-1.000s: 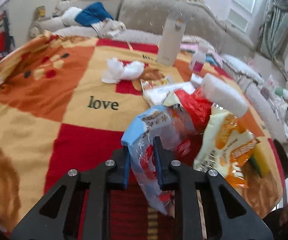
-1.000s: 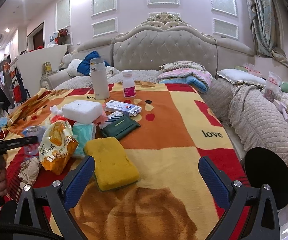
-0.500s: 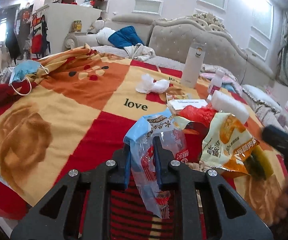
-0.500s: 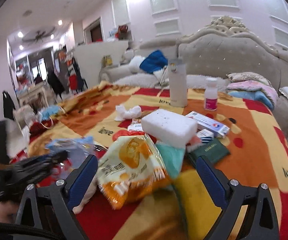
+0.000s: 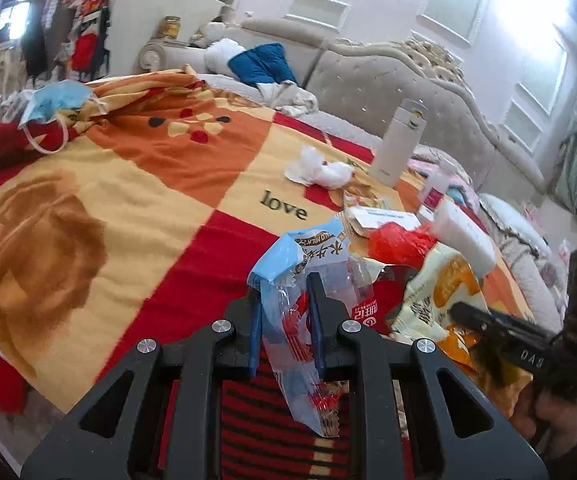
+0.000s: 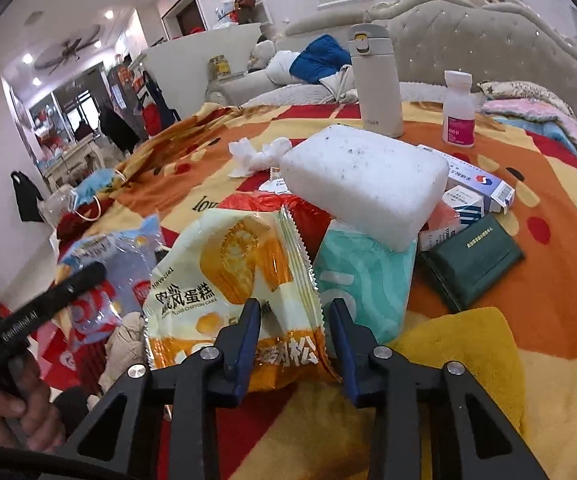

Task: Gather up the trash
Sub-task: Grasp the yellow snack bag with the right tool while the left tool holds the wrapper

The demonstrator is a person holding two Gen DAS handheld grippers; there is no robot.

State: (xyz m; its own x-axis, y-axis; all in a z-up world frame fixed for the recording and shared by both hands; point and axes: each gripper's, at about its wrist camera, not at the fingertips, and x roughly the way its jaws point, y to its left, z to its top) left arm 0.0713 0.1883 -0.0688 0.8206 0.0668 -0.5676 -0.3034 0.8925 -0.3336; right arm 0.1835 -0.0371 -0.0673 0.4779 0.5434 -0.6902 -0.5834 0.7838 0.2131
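My left gripper [image 5: 286, 288] is shut on a clear and blue snack wrapper [image 5: 308, 276], held just above the blanket; the wrapper also shows in the right wrist view [image 6: 104, 280]. My right gripper [image 6: 294, 312] has its jaws partly closed around the lower edge of a yellow chiffon-cake wrapper [image 6: 232, 280], which also shows in the left wrist view [image 5: 432, 296]. A red wrapper [image 5: 398, 240] lies behind it. Crumpled white tissue [image 6: 256, 154] lies farther back, also visible in the left wrist view [image 5: 320, 168]. A blue face mask [image 5: 58, 98] lies at the blanket's left edge.
A white foam block [image 6: 364, 180] rests on a teal tissue pack [image 6: 364, 276]. A yellow sponge [image 6: 468, 344], a green booklet [image 6: 472, 260], medicine boxes [image 6: 476, 184], a pill bottle [image 6: 458, 110] and a white flask [image 6: 376, 80] stand on the blanket. The headboard [image 5: 388, 80] is behind.
My right gripper has swung left and down to the yellow cake wrapper and its jaws have narrowed around it. My left gripper has kept hold of the blue wrapper and pulled back a little.
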